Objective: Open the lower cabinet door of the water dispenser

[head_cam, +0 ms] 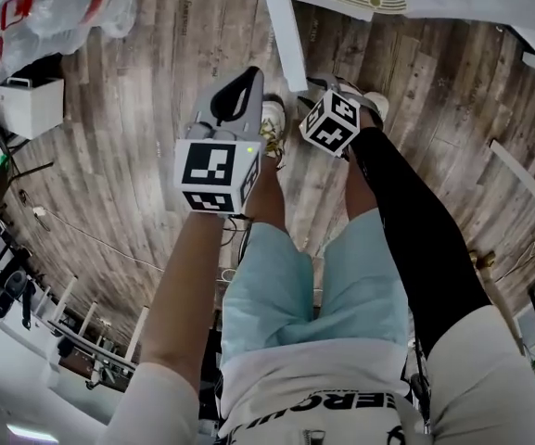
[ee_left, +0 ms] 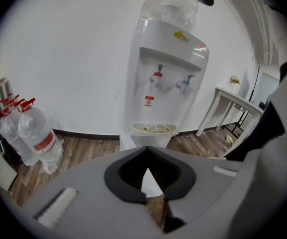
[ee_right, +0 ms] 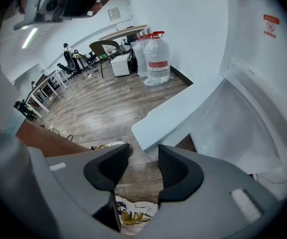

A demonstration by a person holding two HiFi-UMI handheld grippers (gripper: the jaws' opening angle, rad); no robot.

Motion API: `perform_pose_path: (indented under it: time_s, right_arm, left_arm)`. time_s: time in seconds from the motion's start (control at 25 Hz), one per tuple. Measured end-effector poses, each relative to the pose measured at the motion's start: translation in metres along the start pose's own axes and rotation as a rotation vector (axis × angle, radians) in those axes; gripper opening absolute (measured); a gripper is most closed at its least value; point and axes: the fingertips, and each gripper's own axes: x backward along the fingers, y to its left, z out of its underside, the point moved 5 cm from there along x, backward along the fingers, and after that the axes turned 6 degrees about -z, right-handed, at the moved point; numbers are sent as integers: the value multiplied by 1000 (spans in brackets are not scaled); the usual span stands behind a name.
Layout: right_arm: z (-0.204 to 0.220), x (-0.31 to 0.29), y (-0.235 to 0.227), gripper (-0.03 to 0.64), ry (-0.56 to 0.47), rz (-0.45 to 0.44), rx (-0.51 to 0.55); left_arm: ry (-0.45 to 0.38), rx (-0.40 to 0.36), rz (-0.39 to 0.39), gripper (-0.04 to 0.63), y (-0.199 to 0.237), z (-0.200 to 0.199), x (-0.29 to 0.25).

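Water bottles (ee_left: 34, 136) stand far left by the wall, with bare floor (ee_left: 91, 151) between them and the water dispenser (ee_left: 165, 78). The left gripper (ee_left: 146, 153) is closed on nothing and faces the dispenser. The right gripper (ee_right: 143, 156) has its jaws apart and empty. Just beyond them the lower cabinet door (ee_right: 175, 111) stands swung open, its free edge over open floor.

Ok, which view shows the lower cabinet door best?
The right gripper view: the door stands swung open, close up, beside the cabinet opening. The head view shows it only edge-on, as a thin white strip. In its own view the left gripper hides the dispenser's lower part.
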Motion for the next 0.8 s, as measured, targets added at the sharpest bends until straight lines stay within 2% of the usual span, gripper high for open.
perform_pose_path:
  time_s: [0.8]
  right_arm:
    - [-62, -31, 33, 181, 57, -54, 69]
  left_arm:
    - [-2, 118, -63, 57, 76, 26, 25]
